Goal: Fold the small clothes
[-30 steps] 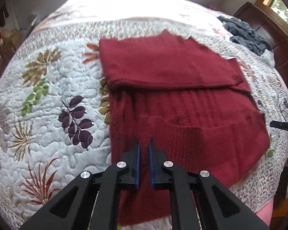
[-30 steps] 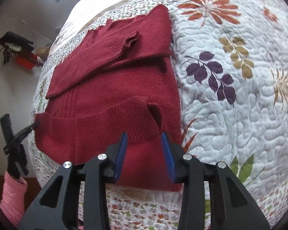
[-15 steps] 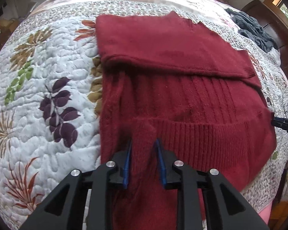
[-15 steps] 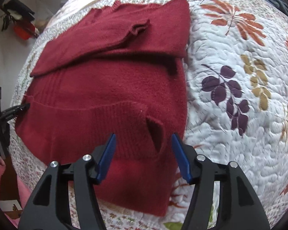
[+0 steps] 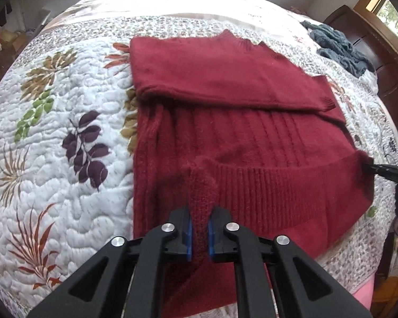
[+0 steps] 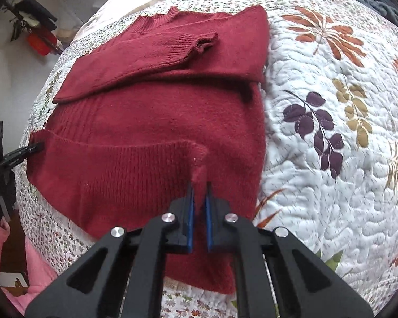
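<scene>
A red sweater point(image 5: 246, 122) is pinched at both hem corners on a quilted bed.

On the left, the left gripper point(image 5: 199, 213) is seen closed on a raised fold of the ribbed hem, the knit squeezed between its blue pads point(image 5: 189, 234). The sweater is spread flat on the leaf-patterned quilt point(image 5: 55, 137), its sleeves folded across the chest, and its hem is turned up over the lower body. Further right, the other hem corner is pinched by the right gripper point(image 6: 199, 185), its jaws pressed nearly together on a small peak of fabric. A grey garment point(image 5: 337, 47) is seen lying well apart, at the far right edge of the bed.
</scene>
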The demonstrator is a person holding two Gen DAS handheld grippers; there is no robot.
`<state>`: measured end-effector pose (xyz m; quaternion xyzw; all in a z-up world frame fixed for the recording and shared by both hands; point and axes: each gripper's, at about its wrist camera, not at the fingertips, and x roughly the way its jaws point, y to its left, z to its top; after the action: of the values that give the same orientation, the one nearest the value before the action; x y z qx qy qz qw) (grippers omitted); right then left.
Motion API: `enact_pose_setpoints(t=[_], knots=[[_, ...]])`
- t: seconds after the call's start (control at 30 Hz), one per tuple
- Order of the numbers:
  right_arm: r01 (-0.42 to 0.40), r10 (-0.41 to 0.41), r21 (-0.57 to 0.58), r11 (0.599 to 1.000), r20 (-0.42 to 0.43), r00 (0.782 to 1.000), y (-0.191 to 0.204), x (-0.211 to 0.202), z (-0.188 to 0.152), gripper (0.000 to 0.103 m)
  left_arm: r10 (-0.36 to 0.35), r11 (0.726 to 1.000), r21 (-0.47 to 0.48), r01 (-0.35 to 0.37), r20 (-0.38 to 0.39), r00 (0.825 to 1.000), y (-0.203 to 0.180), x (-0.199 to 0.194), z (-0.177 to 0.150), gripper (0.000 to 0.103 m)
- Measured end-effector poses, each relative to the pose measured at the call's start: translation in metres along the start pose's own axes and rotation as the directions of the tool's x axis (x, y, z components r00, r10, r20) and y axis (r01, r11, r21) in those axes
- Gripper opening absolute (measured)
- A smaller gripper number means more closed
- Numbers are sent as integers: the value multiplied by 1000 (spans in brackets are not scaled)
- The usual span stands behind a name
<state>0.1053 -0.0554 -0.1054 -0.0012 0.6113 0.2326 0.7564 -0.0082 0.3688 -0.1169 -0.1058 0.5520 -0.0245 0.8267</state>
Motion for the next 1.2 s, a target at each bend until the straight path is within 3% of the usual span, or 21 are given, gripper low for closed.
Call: enact_pose_setpoints(t=[0.13,0.33,0.43,0.6,0.93,1.1,1.2], knots=[[-45,44,43,998,31,999,-6,-15,-4,5,-27,998,-49,29,48,998,2,-17,-1,7],[-107,101,39,994,134,986,-3,-65,13,5,-55,998,6,55,168,984,-13,-64,18,7],[-133,123,38,990,192,974,-2,-90,34,5,-76,997,4,77,241,967,-15,-85,41,7],[-89,81,24,996,246,966,2,-113,80,5,-58,998,-8,64,328,943,-13,-97,94,7],[-30,6,79,996,285,959,-12,-107,184,5,-16,999,-42,35,393,919,-4,-73,200,7],[19,-45,98,995,268,962,-19,-79,233,5,7,998,-53,14,377,926,4,-40,236,7],[44,-68,109,993,228,971,-22,-50,253,5,36,998,-60,-17,340,940,10,-8,252,7]])
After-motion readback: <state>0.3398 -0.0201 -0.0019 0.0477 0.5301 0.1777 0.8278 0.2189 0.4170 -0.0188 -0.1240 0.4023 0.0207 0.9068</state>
